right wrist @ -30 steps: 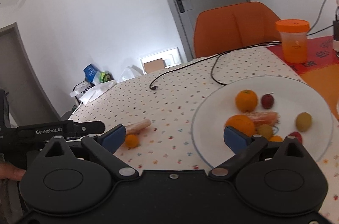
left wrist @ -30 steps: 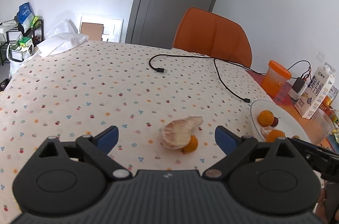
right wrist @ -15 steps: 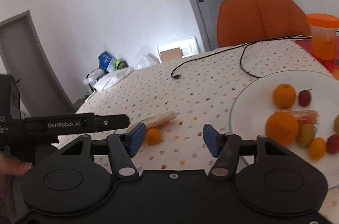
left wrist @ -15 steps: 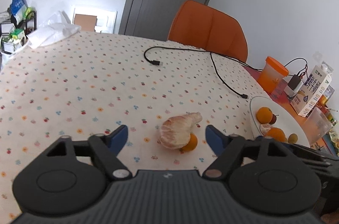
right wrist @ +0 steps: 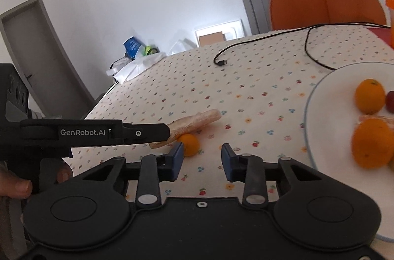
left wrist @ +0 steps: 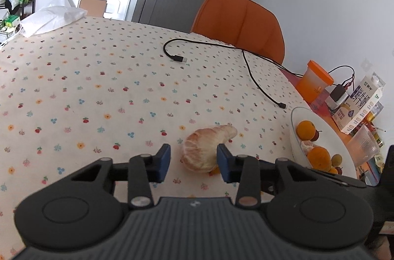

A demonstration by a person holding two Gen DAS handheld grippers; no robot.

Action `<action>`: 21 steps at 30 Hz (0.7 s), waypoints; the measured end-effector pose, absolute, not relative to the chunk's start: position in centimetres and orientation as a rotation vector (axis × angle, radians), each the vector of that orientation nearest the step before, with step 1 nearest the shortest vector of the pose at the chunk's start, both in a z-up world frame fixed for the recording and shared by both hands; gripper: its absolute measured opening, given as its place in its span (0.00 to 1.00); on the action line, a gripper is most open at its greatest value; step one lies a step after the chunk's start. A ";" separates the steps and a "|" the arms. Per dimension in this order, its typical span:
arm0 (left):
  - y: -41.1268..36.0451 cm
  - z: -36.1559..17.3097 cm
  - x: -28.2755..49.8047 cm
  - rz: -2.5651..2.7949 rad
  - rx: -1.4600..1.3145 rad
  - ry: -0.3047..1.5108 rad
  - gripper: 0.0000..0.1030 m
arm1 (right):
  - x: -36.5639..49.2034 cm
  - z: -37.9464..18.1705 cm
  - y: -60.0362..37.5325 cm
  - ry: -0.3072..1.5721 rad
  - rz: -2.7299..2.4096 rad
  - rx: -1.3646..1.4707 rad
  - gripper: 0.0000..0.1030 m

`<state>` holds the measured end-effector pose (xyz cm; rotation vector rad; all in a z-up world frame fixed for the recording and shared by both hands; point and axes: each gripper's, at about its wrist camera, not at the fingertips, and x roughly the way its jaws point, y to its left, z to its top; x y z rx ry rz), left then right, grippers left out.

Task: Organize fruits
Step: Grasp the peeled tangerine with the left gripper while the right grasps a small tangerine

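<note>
Floral cloth (left wrist: 98, 78) | L tool (left wrist: 193, 162) part-open astride pomelo wedge (left wrist: 206, 149) | R tool (right wrist: 201, 159) part-open, holds nil

Pomelo segment (left wrist: 208, 149) on tablecloth (left wrist: 98, 87), left of fruit plate (left wrist: 294, 137).

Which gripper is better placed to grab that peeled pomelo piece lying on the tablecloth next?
Left. The left gripper is open with the pomelo piece lying between its fingertips. The right gripper points at bare tablecloth beside the small orange.
</note>
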<state>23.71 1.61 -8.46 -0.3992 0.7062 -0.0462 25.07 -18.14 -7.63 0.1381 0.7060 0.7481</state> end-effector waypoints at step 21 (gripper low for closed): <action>1.6 -9.6 26.0 -0.077 -0.433 0.737 0.40 | 26.3 -8.7 -16.1 0.728 0.806 0.126 0.22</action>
